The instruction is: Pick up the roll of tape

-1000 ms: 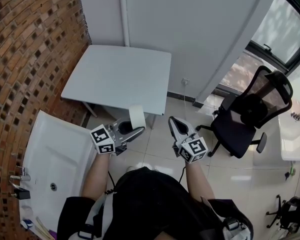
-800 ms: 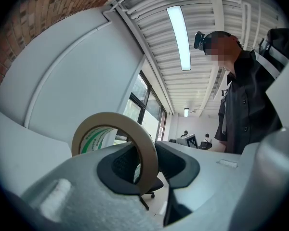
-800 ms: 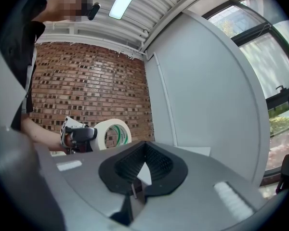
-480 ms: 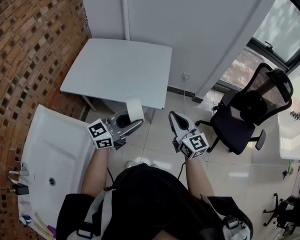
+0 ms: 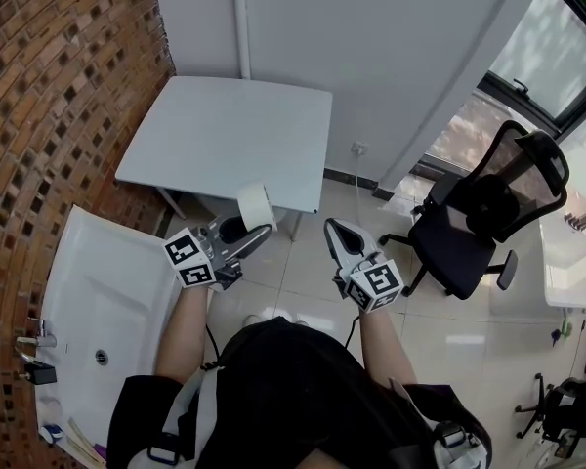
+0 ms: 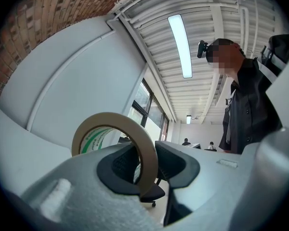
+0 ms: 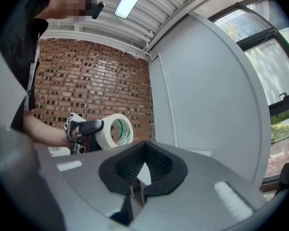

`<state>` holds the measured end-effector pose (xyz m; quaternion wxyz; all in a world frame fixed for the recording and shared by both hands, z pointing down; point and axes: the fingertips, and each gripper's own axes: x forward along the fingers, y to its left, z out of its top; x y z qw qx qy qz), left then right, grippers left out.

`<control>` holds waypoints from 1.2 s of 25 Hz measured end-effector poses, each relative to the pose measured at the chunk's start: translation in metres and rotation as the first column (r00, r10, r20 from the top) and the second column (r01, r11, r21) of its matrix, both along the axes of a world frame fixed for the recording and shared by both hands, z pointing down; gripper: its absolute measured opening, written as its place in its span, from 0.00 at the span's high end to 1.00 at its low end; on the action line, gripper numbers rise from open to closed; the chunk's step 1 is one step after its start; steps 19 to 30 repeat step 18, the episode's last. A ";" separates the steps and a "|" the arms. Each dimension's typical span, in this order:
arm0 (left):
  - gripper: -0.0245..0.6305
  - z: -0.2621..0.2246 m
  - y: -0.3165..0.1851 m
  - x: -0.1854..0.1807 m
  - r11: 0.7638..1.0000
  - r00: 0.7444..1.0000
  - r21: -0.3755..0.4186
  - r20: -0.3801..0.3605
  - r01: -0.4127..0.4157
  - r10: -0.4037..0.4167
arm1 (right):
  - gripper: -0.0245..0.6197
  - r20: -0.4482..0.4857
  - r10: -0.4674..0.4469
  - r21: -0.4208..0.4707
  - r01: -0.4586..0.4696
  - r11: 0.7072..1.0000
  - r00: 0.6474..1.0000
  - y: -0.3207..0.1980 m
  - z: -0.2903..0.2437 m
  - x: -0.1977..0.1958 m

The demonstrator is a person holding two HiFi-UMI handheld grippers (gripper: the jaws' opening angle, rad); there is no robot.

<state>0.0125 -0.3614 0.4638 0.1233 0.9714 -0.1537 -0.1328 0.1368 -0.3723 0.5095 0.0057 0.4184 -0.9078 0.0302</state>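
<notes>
- TL;DR: the pickup looks basically done imo.
- Your left gripper [image 6: 147, 163] has the roll of tape [image 6: 113, 116]. One jaw goes thru the core and the other sits outside, so the pads are pinching the wall of the ring, roughly half shut on it.
- Where the tape is: up in the air, standing on edge past the front edge of the grey table [image 5: 225, 135], w/ floor tiles under it. It's not touching the tabletop or anything else that I can see.
- Your right gripper [image 5: 334, 233] has its jaws together w/ nothing between them. It's beside the left one, apart from the tape, and not helping.
- The right gripper view backs this up: the roll sticks out of the left jaws, green print on the inside of the core, brick wall behind.
- What's left, afaict: not much. Just keep the pinch firm, since it's only on one thin side of the ring and the roll could swing or slip.
- The task line doesn't say where it goes, so no drop-off to judge.
</notes>
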 end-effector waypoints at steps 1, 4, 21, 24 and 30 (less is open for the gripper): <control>0.80 -0.001 -0.001 0.000 1.000 1.000 -0.001 -0.006 0.001 -0.001 | 0.96 -0.003 -0.002 0.002 0.002 1.000 1.000 0.000 -0.001 0.000; 0.80 -0.003 -0.003 0.000 1.000 1.000 0.002 -0.013 -0.002 0.002 | 0.96 -0.005 -0.002 0.009 0.002 1.000 1.000 0.000 -0.003 0.001; 0.80 0.000 0.008 0.004 0.999 0.999 -0.030 -0.039 -0.014 0.013 | 0.96 0.008 -0.039 0.016 0.039 0.999 0.999 0.005 -0.008 -0.002; 0.80 0.000 0.008 0.004 0.999 0.999 -0.030 -0.039 -0.014 0.013 | 0.96 0.008 -0.039 0.016 0.039 0.999 0.999 0.005 -0.008 -0.002; 0.80 0.000 0.008 0.004 0.999 0.999 -0.030 -0.039 -0.014 0.013 | 0.96 0.008 -0.039 0.016 0.039 0.999 0.999 0.005 -0.008 -0.002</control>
